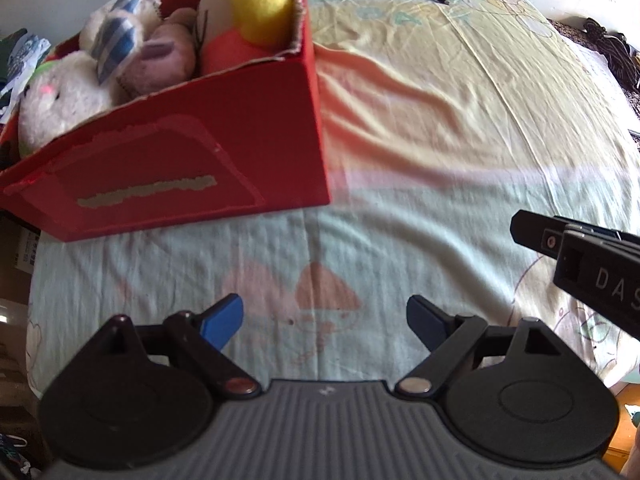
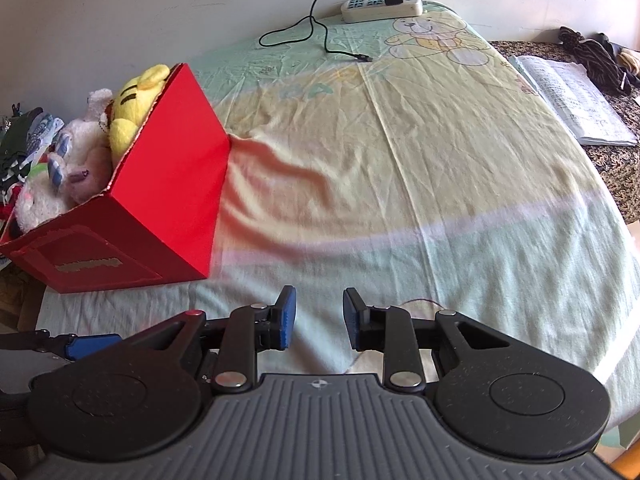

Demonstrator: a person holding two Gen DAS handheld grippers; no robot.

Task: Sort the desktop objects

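A bed fills both views, covered by a thin, wrinkled cotton sheet in pale green and yellow bands with a lilac stripe, printed with faded cartoon bears and a pink mushroom shape.

On its left part sits a red cardboard box, rectangular, open at the top with a roughly torn rim. Its near face shows the outline of a peeled label and a strip of bare brown card; no writing is left there.

The box is packed with soft toys, the task's things: a yellow plush with black stripes and an orange body against the right wall, a mauve fuzzy toy beside it, a white fluffy plush at the near left, and another white one with blue-striped ears behind.

The left gripper, black plastic with blue ribbed pads, hovers over the sheet with jaws spread wide and empty. The right gripper hangs just beside it, jaws parted more narrowly, holding nothing; its body reads "DAS" in the left view.

An open book lies on a speckled surface to the right. A white power strip with a black charger and a loose cable rests at the far edge.
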